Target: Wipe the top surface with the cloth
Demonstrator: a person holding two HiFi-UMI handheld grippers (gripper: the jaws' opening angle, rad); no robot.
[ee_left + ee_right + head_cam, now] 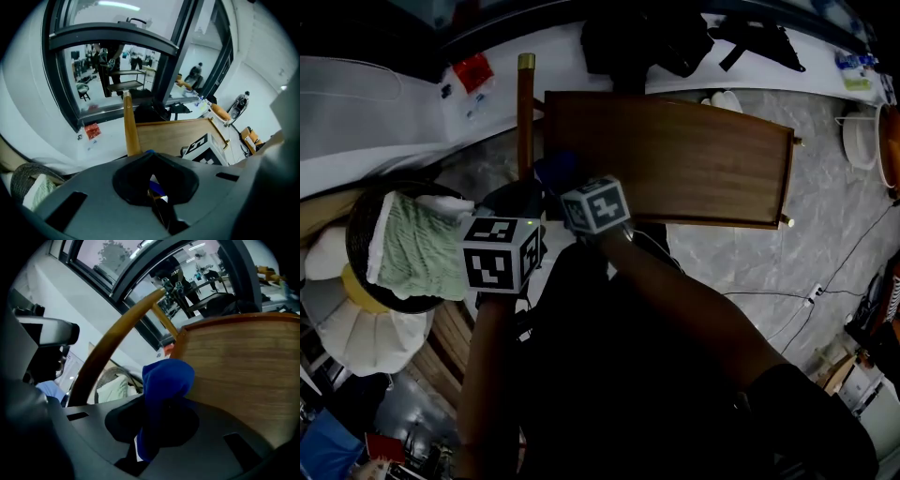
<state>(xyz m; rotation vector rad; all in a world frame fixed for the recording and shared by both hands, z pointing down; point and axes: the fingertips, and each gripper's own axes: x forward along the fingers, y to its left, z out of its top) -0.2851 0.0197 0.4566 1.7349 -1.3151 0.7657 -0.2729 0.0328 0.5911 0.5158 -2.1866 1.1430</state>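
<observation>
Right gripper (149, 446): its jaws are pinching a bunched blue cloth (166, 380), which is sticking up between them.
Wooden top (243, 366): stretching away just right of the cloth.
Wooden post (112, 338): rising beside the top's left edge.
Basket (108, 377): sitting beyond the post, holding a pale towel (115, 389).

Both arms reached forward in the head view: the left arm (492, 375) ran nearly straight up the picture, and the right arm (694, 309) slanted in from the right. The right hand-held gripper (149, 437) had its jaws clamped on a blue cloth (166, 380). The left hand-held gripper (157, 199) seemed to have its jaws together, but the dim view left some doubt.
</observation>
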